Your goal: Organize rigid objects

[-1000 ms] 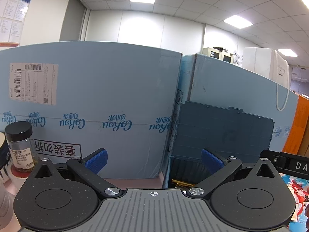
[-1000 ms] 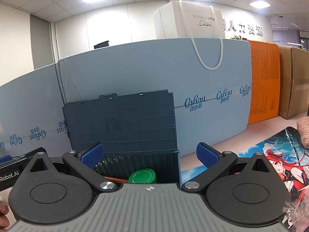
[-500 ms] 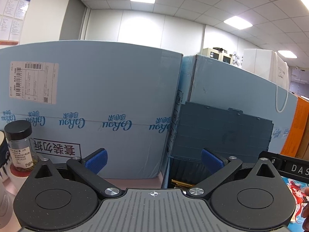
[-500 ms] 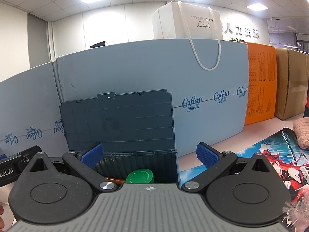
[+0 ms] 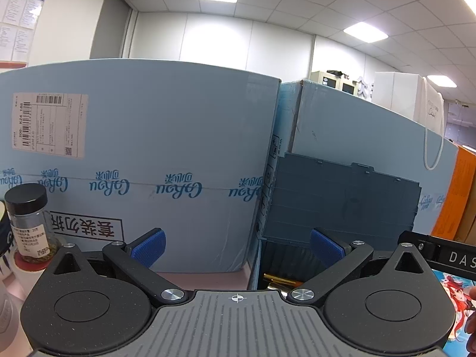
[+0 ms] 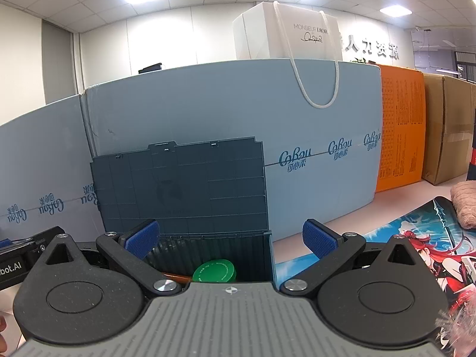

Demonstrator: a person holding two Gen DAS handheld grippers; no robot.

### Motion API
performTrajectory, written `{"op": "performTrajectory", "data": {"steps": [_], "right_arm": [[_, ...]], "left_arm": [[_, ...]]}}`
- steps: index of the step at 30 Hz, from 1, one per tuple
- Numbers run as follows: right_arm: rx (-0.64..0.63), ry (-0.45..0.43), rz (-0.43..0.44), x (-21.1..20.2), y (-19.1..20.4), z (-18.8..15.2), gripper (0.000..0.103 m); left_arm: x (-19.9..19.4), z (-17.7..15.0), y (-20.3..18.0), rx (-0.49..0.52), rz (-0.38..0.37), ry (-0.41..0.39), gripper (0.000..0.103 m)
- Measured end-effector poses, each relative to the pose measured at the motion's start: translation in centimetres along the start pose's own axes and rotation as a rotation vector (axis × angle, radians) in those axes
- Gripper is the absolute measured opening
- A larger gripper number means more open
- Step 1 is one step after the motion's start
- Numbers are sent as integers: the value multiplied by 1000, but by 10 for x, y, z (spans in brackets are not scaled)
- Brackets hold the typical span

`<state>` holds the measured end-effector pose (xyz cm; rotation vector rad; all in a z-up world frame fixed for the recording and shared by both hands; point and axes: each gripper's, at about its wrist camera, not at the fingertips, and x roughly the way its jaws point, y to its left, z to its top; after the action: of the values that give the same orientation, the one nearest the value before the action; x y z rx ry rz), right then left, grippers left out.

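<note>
Pale pink tabletop (image 5: pixel 205 276) runs back to a wall of light-blue cartons (image 5: pixel 154 154) that closes off the far edge, leaving only a narrow strip of bare surface in front of them. At the far left of the left wrist view a clear spice jar (image 5: pixel 28 223) with a black cap stands upright near the edge of the picture, close before the cartons. The left tongs (image 5: pixel 236 247) are spread wide with nothing between their blue pads, held low over the open strip. To their right stands a dark grey storage box (image 6: pixel 208 253), its ribbed lid (image 6: pixel 181 184) swung up and leaning back against the cartons, so the box is open from above and from the front. Inside it a round green lid (image 6: pixel 214 270) lies near the front wall, with an orange-brown item (image 6: pixel 175 276) beside it to the left, too hidden to identify. The right tongs (image 6: pixel 229 239) are likewise released and empty, poised just in front of the box mouth. Right of the box the tabletop widens, partly covered by a printed anime mat (image 6: pixel 422 238); a pinkish knitted bundle (image 6: pixel 464 205) rests at its far right edge. An orange carton (image 6: pixel 398 131) and a brown carton (image 6: pixel 446 128) continue the back wall, and a white paper bag (image 6: pixel 285 32) sits on top of the blue cartons.
</note>
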<state>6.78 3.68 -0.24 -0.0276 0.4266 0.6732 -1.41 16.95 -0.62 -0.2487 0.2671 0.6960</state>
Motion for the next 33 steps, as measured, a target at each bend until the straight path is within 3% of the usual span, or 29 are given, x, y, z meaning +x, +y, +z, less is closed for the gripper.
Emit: {"op": "performTrajectory", "data": {"steps": [33], "right_arm": [[-5,11,-3,2,0,-2,103]], "left_arm": [[1,0,-1,5,-3,2,103]]}}
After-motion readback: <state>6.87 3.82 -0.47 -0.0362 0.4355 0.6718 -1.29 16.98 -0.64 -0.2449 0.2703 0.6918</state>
